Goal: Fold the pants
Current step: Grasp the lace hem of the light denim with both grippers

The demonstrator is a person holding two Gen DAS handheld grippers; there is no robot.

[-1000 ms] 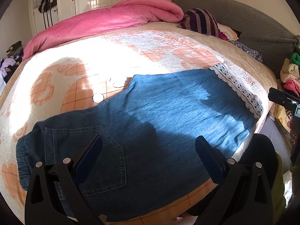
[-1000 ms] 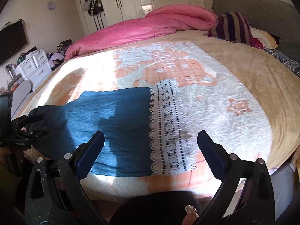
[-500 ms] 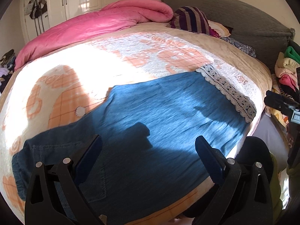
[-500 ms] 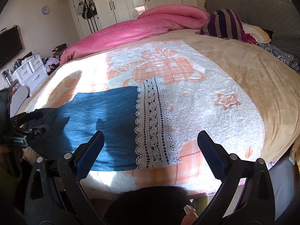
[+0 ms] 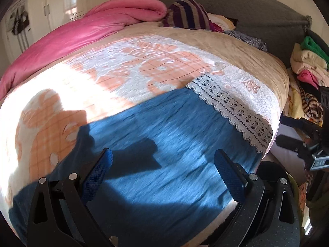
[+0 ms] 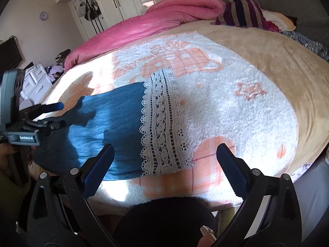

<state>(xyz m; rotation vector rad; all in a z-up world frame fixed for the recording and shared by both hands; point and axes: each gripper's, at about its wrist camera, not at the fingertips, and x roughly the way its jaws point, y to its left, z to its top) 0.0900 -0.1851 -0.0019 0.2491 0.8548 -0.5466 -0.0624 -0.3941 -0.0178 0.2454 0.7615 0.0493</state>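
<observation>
— Left gripper?
— Spread wide, holding nothing, hovering over the middle of the pants.

— Right gripper?
— Also spread, empty, above the lace hem near the bed's front edge.

— Pants?
— Flat across the blanket, hem to the right.

— Only in the right view?
— Drawers, a wall clock.

— Only in the left?
— Stacked clothes beside the bed.

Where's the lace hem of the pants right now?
In the right wrist view the lace hem lies flat on the blanket, just ahead of the open right gripper, right of the blue denim.
</observation>
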